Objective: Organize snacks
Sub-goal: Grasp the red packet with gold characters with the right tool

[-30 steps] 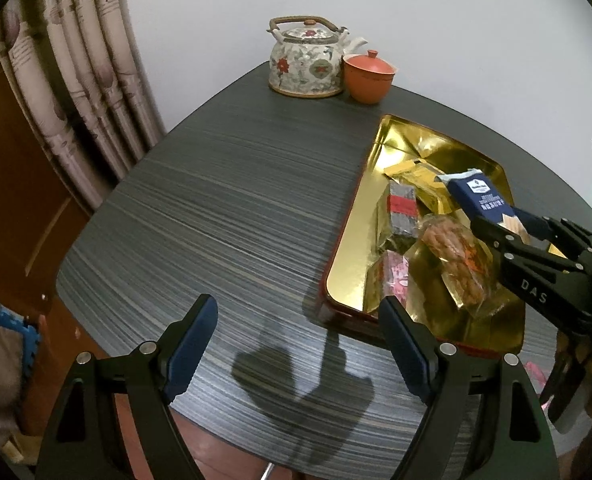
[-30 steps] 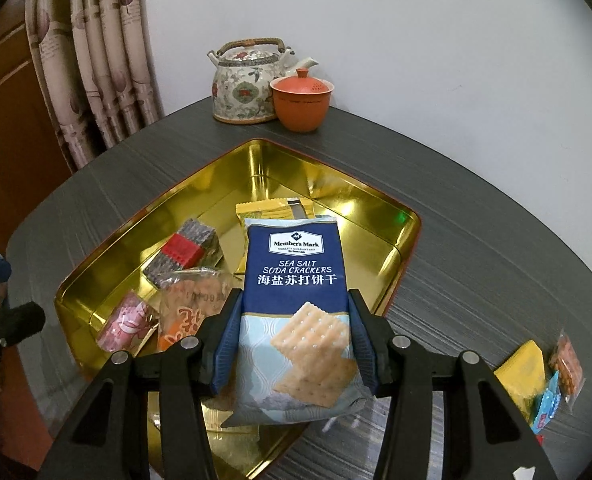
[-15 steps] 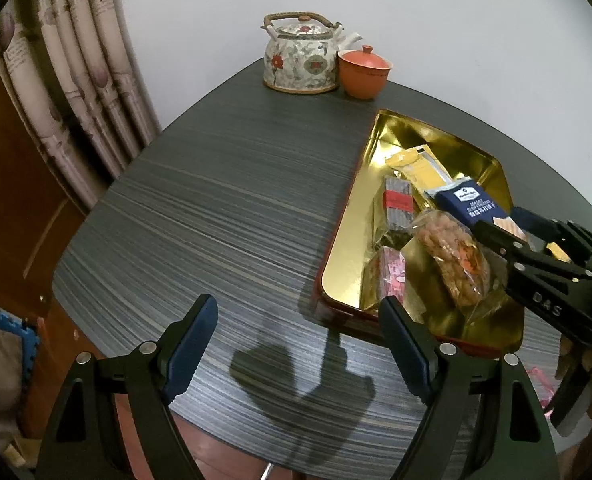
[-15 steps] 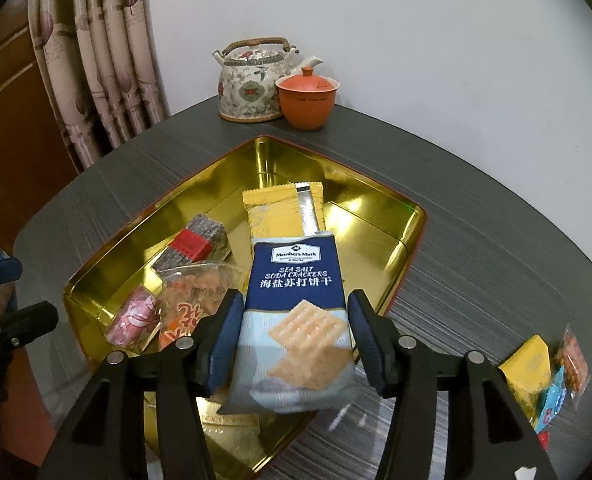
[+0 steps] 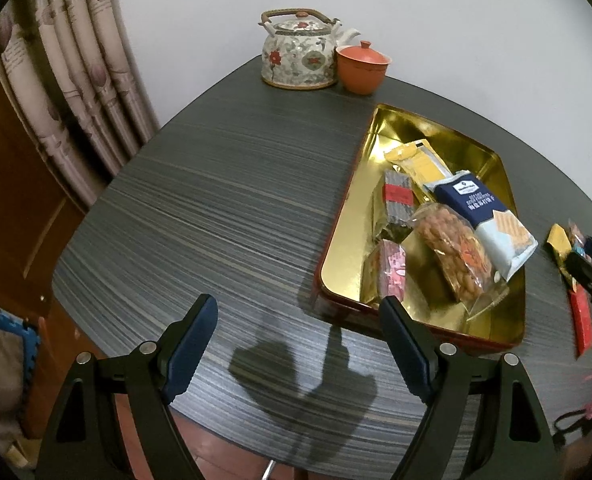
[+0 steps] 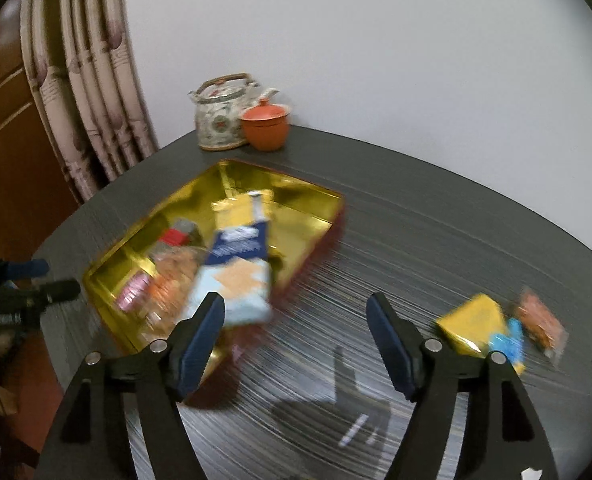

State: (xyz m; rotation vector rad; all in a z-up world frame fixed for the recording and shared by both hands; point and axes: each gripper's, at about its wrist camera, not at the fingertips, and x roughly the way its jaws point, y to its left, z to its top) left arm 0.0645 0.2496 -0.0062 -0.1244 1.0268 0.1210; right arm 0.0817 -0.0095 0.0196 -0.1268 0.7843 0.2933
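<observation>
Tool (image 6: 296,340) on right, jaws just opening, empty above table (image 6: 456,240).

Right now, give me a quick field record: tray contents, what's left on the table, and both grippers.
tray: gold, holds cracker pack, nut bag, yellow packet, dark bar, pink sweet
loose snacks: on table, right of tray
left gripper: open, empty
right gripper: jaws just opened, nothing between them

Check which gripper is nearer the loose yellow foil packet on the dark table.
Right. The right gripper, jaws open and empty, has the yellow foil packet just beyond its right finger. The left gripper hovers at the gold tray's opposite side.
</observation>
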